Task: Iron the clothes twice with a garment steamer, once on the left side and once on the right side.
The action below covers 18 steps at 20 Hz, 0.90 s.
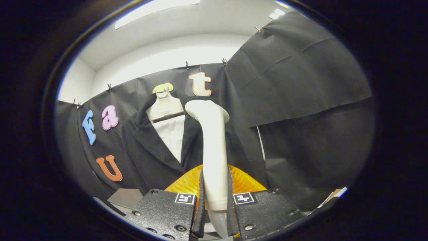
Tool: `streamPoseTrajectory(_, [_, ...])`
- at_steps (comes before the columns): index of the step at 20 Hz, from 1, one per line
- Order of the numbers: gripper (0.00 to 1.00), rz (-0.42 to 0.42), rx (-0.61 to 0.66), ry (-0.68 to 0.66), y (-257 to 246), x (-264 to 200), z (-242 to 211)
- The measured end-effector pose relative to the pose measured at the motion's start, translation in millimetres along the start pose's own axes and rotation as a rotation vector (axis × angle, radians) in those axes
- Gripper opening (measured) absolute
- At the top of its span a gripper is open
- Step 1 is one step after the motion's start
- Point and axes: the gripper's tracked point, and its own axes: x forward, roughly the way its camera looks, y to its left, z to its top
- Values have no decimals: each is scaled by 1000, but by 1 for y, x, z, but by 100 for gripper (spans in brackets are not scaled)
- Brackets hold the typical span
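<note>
Both fingers point(202, 197) of your gripper point(215, 201) are clamped on the white garment steamer point(214, 157), one pad on each side of its handle, so you've got a solid two-sided hold with barely any gap beyond the handle's own width. From that grip the steamer stands up pretty much straight, and its rounded head curves over toward the jacket at the top. Taking the steamer as your landmark: the black jacket point(147, 150) hangs right behind it, mostly off to its left, with one lapel running down just beside the steamer's neck. A white shirt point(172, 135) peeks out between the lapels, also just left of the steamer, and the pale hanger point(165, 106) sits above that, level with the steamer's head and near it. You can't really tell whether the head is touching the fabric or just sitting close in front of it. Low down, an orange ribbed part point(187, 182) fans out behind the steamer's handle on both sides, right above your finger plates. A grey flat surface point(125, 197) shows down to the steamer's lower left, past the left finger.
</note>
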Motion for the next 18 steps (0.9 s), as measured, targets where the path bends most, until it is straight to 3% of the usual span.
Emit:
streamPoseTrajectory(8, [28, 39, -56, 2, 13, 62, 14])
streamPoseTrajectory(18, [28, 18, -100, 49, 5, 64, -19])
